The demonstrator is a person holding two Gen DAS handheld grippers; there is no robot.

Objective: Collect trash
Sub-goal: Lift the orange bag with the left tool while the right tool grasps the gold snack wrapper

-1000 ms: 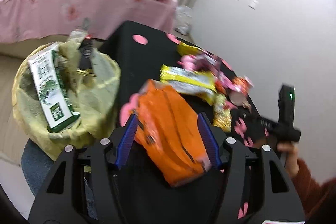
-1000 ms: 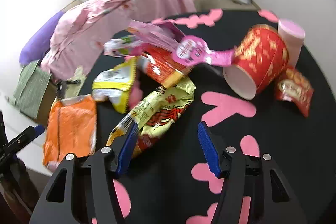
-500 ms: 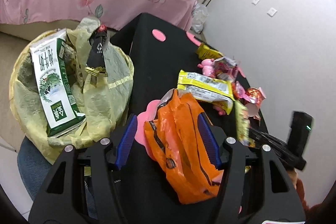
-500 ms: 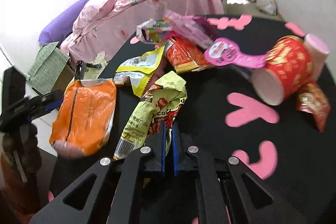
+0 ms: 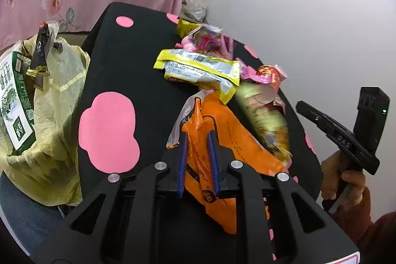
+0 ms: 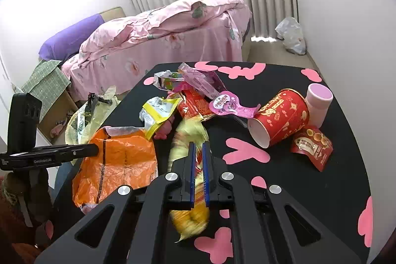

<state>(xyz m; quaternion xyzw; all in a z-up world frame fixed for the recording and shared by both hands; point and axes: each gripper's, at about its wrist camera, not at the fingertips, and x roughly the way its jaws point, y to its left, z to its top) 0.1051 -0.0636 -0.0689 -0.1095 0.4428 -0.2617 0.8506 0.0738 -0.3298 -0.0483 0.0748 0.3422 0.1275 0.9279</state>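
Surface: black table (image 6: 321, 202) with pink cut-out shapes.
On it: orange wrapper (image 6: 123, 160) at the left edge; yellow wrappers (image 6: 158, 113); red cup (image 6: 279, 120) on its side; pink cup (image 6: 318, 100) upright beside it; red packet (image 6: 313, 147).

Orange wrapper (image 5: 222, 140) between the left fingers (image 5: 182, 160): thin crinkled plastic film, glossy. Yellow wrapper (image 6: 190, 137) between the right fingers (image 6: 191, 172): shiny foil-like film. Tablecloth (image 6: 309, 189) beyond the fingers: matt black.

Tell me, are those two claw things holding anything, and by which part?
The left gripper is closing on the orange wrapper near its torn end. The right gripper pinches the yellow wrapper around its middle.
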